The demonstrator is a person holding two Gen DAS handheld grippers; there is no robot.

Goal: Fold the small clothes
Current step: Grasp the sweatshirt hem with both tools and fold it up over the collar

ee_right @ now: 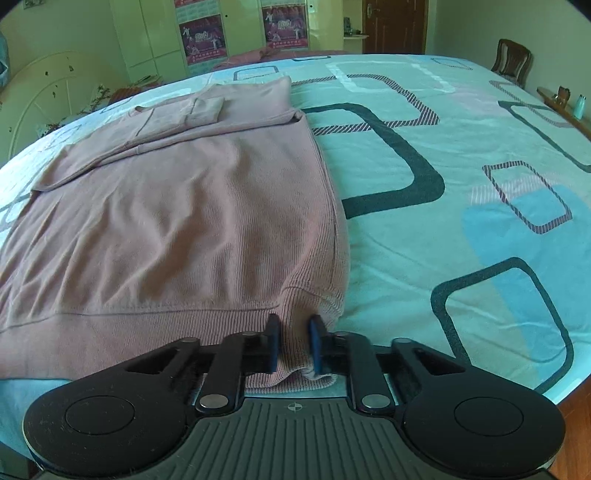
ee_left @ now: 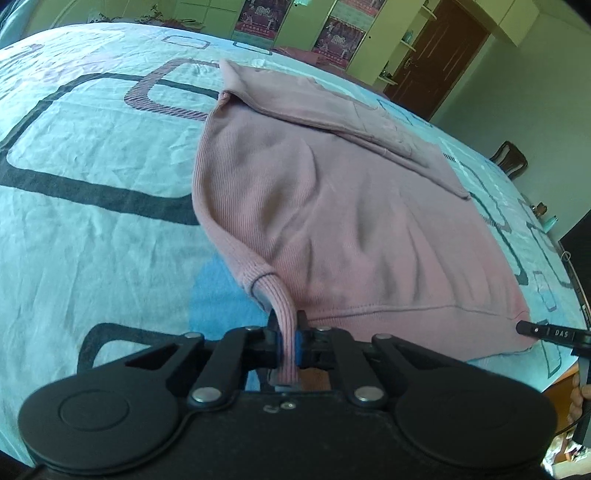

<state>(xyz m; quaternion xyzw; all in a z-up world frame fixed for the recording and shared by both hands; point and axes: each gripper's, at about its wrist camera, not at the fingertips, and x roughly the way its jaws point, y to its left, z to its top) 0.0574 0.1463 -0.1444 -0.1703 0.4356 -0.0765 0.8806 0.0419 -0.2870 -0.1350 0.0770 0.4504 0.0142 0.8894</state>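
A pink knit sweater lies flat on the bed, its sleeves folded in over the upper body. My left gripper is shut on the ribbed hem at the sweater's near left corner, which bunches into a narrow strip between the pads. In the right wrist view the same sweater spreads to the left, and my right gripper is shut on the ribbed hem at its near right corner. The tip of the right gripper also shows at the right edge of the left wrist view.
A light blue bedsheet with dark rounded-square patterns covers the bed. A wooden chair stands beyond the far right corner, a brown door and green cabinets with posters behind. The bed edge runs close in front.
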